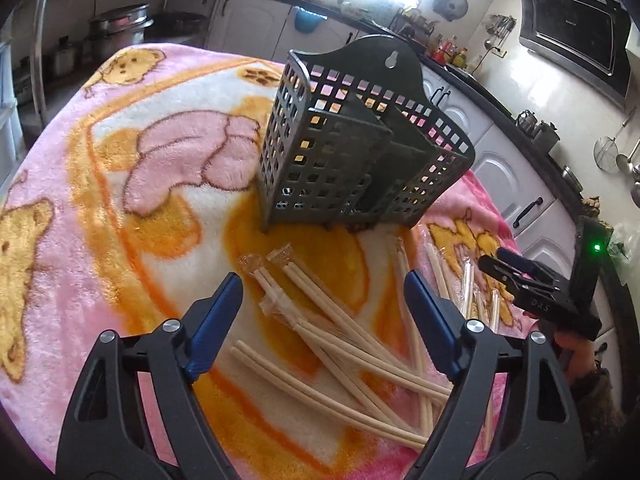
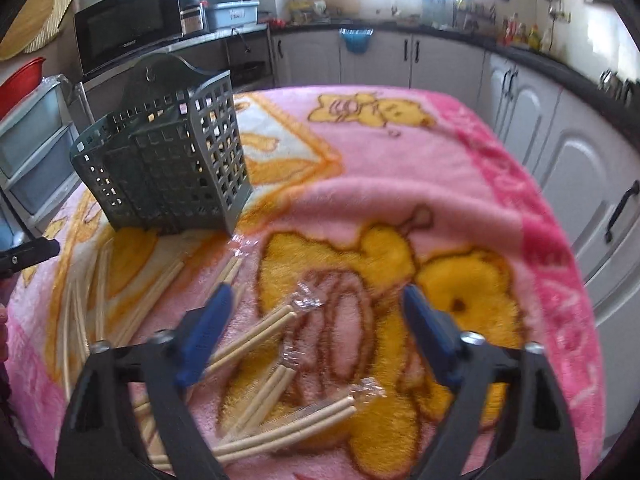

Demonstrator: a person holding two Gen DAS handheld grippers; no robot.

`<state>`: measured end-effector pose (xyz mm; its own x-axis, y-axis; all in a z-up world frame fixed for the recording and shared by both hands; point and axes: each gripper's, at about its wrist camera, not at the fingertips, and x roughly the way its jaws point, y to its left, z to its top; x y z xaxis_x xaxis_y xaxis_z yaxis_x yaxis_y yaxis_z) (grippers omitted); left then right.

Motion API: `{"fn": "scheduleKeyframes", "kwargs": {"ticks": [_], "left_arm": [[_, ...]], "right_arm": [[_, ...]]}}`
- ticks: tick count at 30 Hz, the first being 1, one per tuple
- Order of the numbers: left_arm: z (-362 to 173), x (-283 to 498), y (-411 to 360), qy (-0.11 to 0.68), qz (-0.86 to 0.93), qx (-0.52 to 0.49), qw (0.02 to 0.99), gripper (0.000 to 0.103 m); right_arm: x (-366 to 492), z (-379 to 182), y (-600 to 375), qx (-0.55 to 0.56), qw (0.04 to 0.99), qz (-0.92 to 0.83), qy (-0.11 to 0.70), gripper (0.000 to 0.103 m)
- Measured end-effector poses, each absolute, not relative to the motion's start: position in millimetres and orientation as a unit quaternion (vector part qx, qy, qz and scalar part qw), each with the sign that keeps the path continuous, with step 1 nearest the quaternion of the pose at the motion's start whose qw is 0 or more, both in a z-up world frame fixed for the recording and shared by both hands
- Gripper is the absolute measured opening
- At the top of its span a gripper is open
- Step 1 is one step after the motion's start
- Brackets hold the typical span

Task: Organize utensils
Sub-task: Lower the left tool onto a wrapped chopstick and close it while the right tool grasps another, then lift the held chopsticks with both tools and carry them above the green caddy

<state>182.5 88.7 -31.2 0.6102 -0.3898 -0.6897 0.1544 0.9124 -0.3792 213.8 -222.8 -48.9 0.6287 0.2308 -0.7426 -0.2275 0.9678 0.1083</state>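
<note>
A dark grey slotted utensil holder [image 1: 352, 148] [image 2: 168, 168] stands upright on a pink and orange blanket. Several pale wooden chopsticks in clear wrappers [image 1: 352, 344] lie loose in front of it. My left gripper [image 1: 324, 284] hovers over that pile, jaws apart, nothing between the blue pads. My right gripper [image 2: 316, 300] is open above more wrapped chopsticks [image 2: 264, 328], not touching them. It also appears at the right edge of the left wrist view as a black right gripper [image 1: 516, 276], with a hand [image 1: 576, 352] behind it.
The blanket-covered table [image 2: 440, 184] is ringed by white kitchen cabinets [image 1: 500, 184] [image 2: 580, 168]. A microwave [image 2: 124, 24] sits on a shelf at the left behind the holder. Pots [image 1: 116, 28] stand beyond the table's far left edge.
</note>
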Motion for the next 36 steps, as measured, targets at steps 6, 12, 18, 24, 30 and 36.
{"fn": "scheduleKeyframes", "kwargs": {"ticks": [6,12,18,24,30,36], "left_arm": [[-40,185,94,0.425,-0.156,-0.15,0.879,0.067],[-51,190,90,0.435,-0.158,-0.151,0.874,0.06],[-66,197,92,0.45,-0.14,-0.152,0.869,0.048],[-71,196,98,0.446,-0.138,-0.169,0.868,0.018],[-57,191,101,0.426,-0.151,-0.169,0.876,0.002],[-30,186,91,0.393,-0.166,-0.149,0.892,0.002]], "right_arm": [[225,-60,-225,0.036,0.887,0.133,0.441,0.055],[230,-67,-230,0.061,0.879,0.141,0.452,0.036],[231,-68,-229,0.066,0.878,0.146,0.452,0.025],[231,-64,-231,0.069,0.881,0.144,0.446,0.017],[228,-56,-234,0.074,0.889,0.145,0.428,0.006],[221,-34,-238,0.083,0.901,0.16,0.394,0.003]]}}
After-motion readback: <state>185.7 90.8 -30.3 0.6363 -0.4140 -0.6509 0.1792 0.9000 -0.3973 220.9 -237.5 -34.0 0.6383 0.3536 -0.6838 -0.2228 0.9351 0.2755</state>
